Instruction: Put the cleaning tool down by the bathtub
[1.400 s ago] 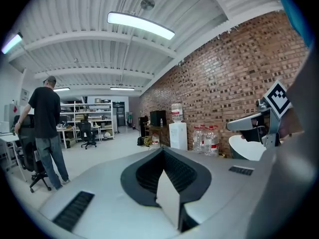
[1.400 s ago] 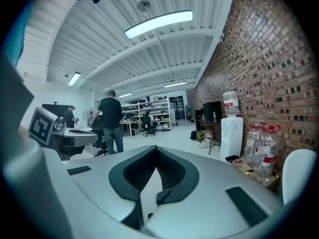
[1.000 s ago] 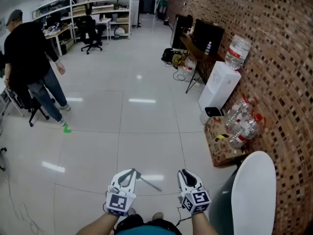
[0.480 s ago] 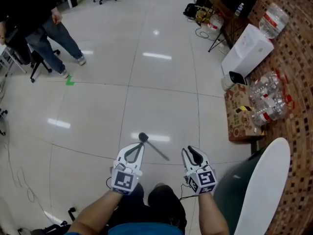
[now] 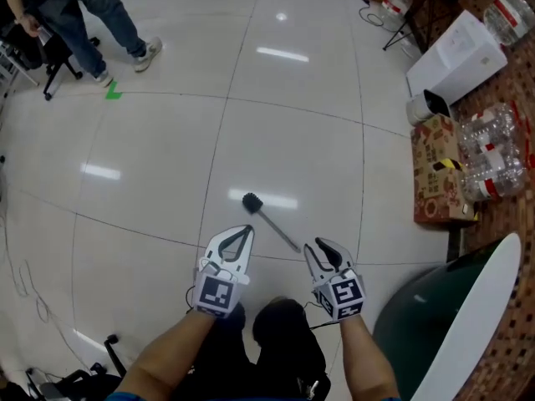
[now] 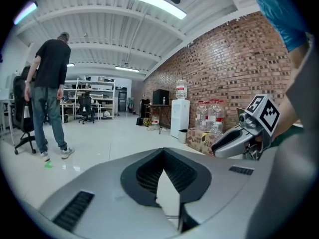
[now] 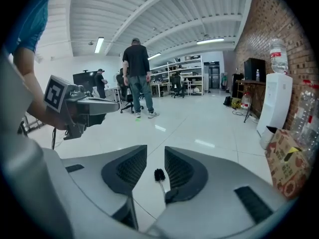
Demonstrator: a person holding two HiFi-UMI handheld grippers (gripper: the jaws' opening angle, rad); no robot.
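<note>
Lying on the white tiled floor (image 5: pixel 150 190), the cleaning tool (image 5: pixel 269 220) is a small brush: a round black bristle head on a thin, straight grey handle. It rests just ahead of both grippers, left of the dark green, white-rimmed bathtub (image 5: pixel 481 307). The right gripper (image 5: pixel 322 253) has just been opening, its jaws apart around the handle's near end, not pressing it. The left gripper (image 5: pixel 242 232) is clenched and empty.

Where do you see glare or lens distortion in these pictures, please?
Head view: white glare patches on the glossy floor, one beside the brush; tile lines bow. Left gripper view: fisheye, black corners, ceiling lamp blown out. Right gripper view: same fisheye.
</note>
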